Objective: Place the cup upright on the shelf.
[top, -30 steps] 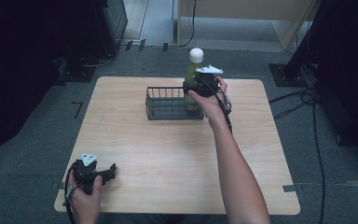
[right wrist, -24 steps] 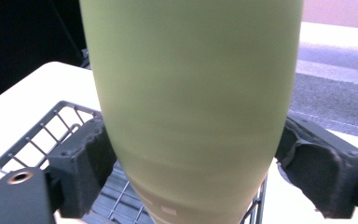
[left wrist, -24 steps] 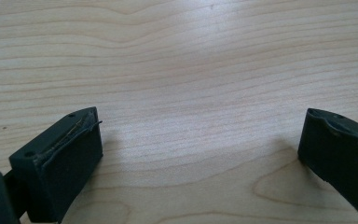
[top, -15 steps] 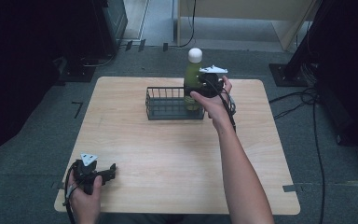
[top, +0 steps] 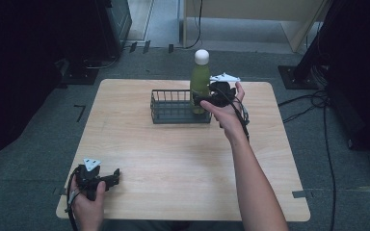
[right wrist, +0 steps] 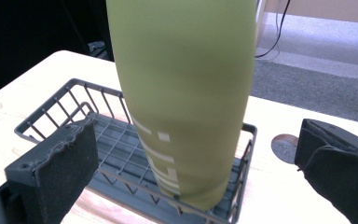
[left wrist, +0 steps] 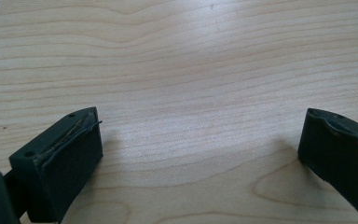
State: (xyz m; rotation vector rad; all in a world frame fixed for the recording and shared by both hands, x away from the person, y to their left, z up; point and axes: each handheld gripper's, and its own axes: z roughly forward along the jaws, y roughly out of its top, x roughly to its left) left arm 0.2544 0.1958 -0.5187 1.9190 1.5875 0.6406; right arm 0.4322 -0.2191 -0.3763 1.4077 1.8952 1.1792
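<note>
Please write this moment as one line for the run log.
right gripper: open, jaws either side of tall green bottle with white cap | bottle: upright in dark wire basket | left gripper: open over light wooden table

A pale wooden tabletop (top: 173,159) with rounded corners and visible grain stands on grey carpeted floor (top: 33,159). Black cables (top: 313,103) lie coiled and trailing over the floor to the right of it, near a dark stand base (top: 294,77). Small strips of tape (top: 80,111) mark the carpet left of the tabletop, and another strip (top: 302,194) lies by its near right corner. Beyond the far edge a light wooden panel (top: 250,9) rises (a cable (top: 200,24) hangs down in front of it), and dark equipment (top: 113,21) stands at the far left, too shadowed to make out.
</note>
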